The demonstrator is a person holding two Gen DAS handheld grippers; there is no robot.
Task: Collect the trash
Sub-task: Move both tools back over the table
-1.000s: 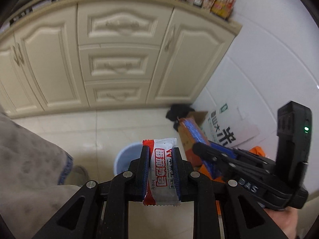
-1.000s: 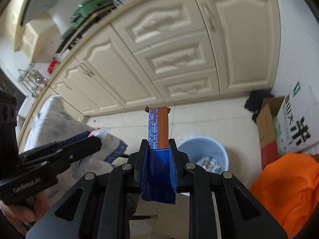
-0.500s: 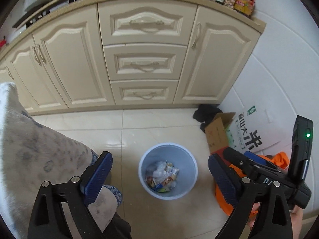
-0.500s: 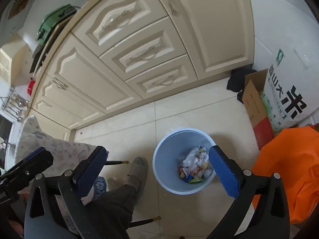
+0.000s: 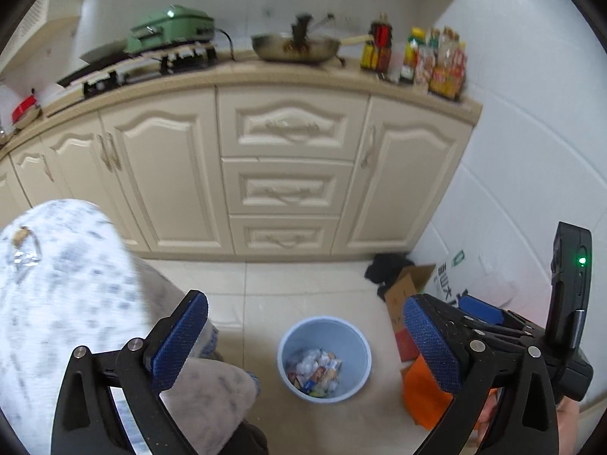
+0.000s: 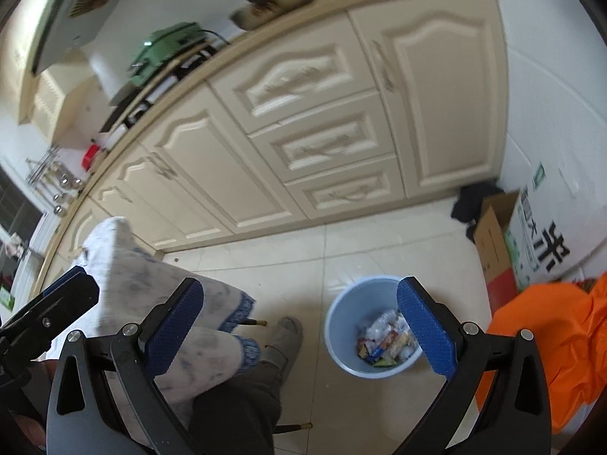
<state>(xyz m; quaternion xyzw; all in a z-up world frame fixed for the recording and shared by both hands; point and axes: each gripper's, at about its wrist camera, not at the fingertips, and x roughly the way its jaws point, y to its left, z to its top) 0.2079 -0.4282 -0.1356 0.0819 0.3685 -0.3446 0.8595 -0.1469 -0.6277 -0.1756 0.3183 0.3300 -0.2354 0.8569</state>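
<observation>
Keep the left tongs (image 5: 303,322), opening now with nothing between the pads, clear of the leg (image 6: 235,417) just below. Leave the right tongs (image 6: 299,303) spread fully wide and empty too; no reason to close either until the next piece sits squarely between the pads. Judging by empty tongs over a part-filled bin (image 5: 322,320), time to go for more: lift away without knocking the rim, and pinch thin wrappers across the flat side.

Look for the trash (image 5: 315,367) down in the bin: a loose heap of crumpled wrappers covering the bottom, well below the rim. Stands on open floor, before the drawers. Beyond, by the wall: an open box (image 6: 493,242), contents hidden; beside it an orange bag (image 6: 550,341), contents hidden.
</observation>
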